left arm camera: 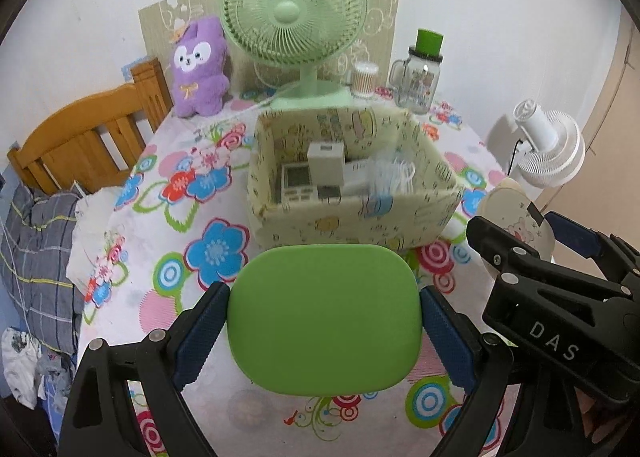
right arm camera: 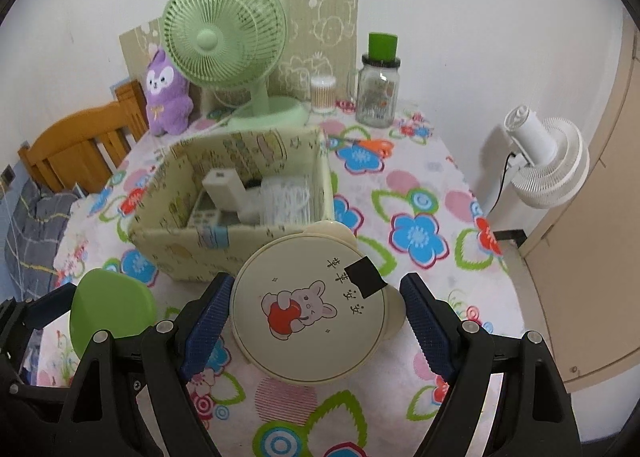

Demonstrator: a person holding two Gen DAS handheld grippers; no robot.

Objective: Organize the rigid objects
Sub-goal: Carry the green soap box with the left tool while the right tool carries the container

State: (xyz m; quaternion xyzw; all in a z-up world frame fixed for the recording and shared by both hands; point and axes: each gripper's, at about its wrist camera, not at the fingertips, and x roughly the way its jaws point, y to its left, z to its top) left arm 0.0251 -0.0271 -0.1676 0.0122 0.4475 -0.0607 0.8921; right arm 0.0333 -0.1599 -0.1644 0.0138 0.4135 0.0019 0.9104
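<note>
Two grippers each carry one thing above the flowered table (right arm camera: pixel 432 193). Left gripper (left arm camera: pixel 324 321) is clamped on a green rounded case (left arm camera: pixel 324 317). Right gripper (right arm camera: pixel 316 313) pinches a cream round case (right arm camera: pixel 312 309) with a rabbit picture. Just ahead of both stands the fabric box (left arm camera: pixel 352 217), holding a remote (left arm camera: pixel 297 182). Behind it stands a green fan (left arm camera: pixel 295 13).

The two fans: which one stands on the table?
The green fan, behind the fabric box and beside the purple plush. The white fan stands off the table, to its right.
</note>
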